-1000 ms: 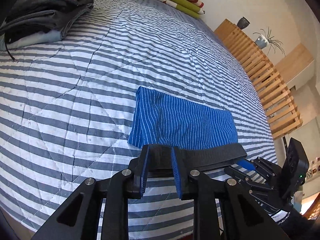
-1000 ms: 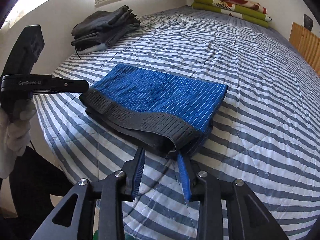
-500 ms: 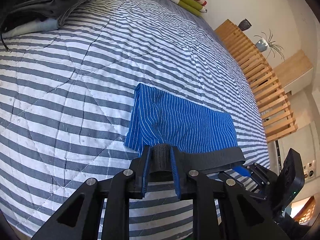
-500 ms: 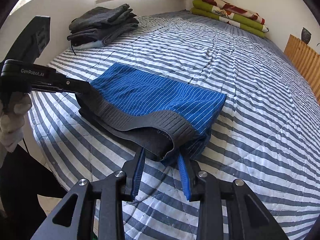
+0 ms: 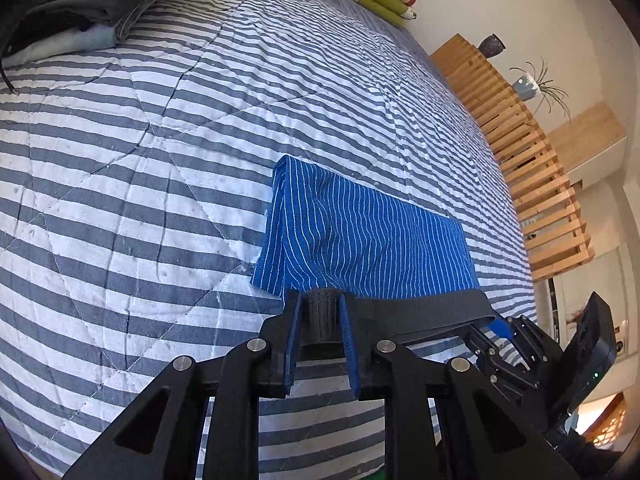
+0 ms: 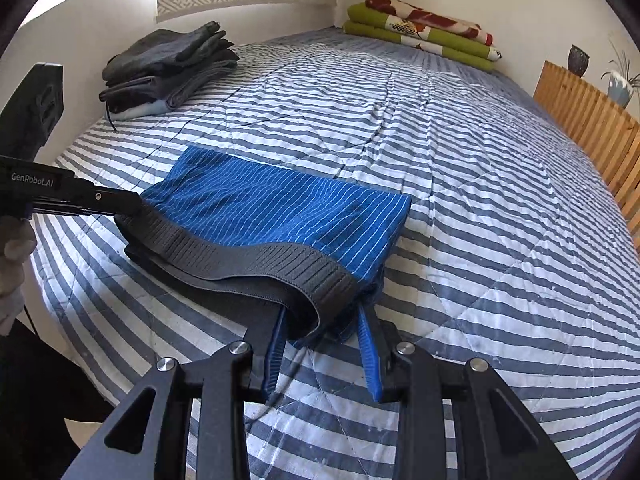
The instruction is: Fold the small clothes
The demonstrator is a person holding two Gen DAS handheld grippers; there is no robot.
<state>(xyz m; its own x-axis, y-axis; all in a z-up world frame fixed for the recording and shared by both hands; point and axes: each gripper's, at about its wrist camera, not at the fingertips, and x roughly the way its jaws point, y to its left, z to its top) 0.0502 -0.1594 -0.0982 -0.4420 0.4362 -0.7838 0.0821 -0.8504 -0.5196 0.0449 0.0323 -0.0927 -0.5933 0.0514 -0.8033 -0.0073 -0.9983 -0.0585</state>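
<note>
- Blue striped shorts, partly folded, lie near the bed front edge.
- Left gripper fingers pinch the waistband; right gripper fingers straddle its other end, grip uncertain.
- Final fold and stacking outstanding.

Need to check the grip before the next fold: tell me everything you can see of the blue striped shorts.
The blue striped shorts, thin white pinstripes on soft knit with a wide dark ribbed waistband, lie folded on the striped quilt. The left gripper pinches one waistband end; the right gripper's fingers straddle the other end, which sits lifted off the quilt.
</note>
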